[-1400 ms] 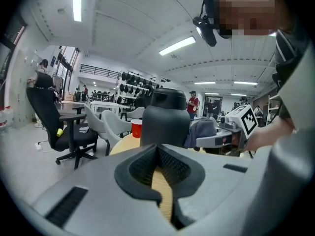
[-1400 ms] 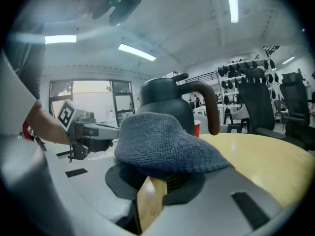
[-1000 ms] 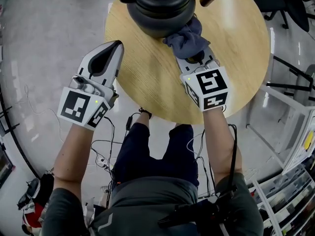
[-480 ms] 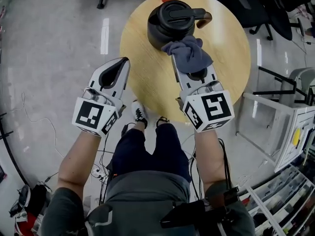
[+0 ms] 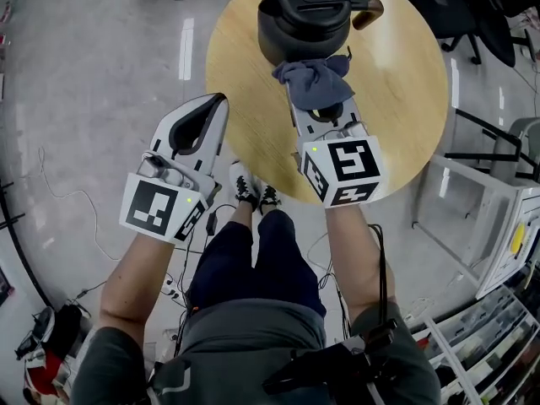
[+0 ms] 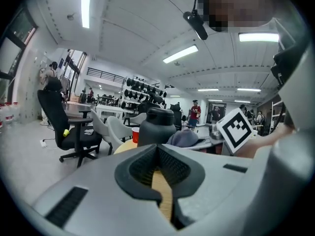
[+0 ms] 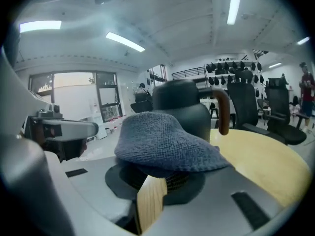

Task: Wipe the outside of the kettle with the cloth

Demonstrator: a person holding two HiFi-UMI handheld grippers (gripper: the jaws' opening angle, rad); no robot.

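- Left tongs (image 5: 213, 106): clenched, the two pads pressed together with nothing between them. Held in the air just beside the left edge of the worktop (image 5: 405, 99), tip pointing away from the person and a little downward. Touching neither kettle nor cloth.
- Right tongs (image 7: 166, 181): clenched on the cloth (image 5: 314, 78), grasping it at the tip. The cloth bunches up and drapes back over both jaws, so the pads show only as a dark strip beneath it. Held over the near part of the worktop, pointing at the kettle.
- Cloth: grey-blue, knitted texture, crumpled into a soft mound. It sits between the right tongs and the kettle. In the head view its far edge meets the kettle's near wall, low down. Firm contact cannot be told from the right gripper view.
- Kettle (image 5: 308, 15): black, round-bodied, standing upright on the far part of the worktop, long axis vertical. Lid on top, with a black bar across it running toward the handle.
- Handle (image 5: 371, 11): brown, curved, pointing to the right in the head view, away from the left tongs.
- Worktop: round, light wood.
- Cup (image 6: 135, 134): red, beyond the kettle, seen only in the left gripper view.
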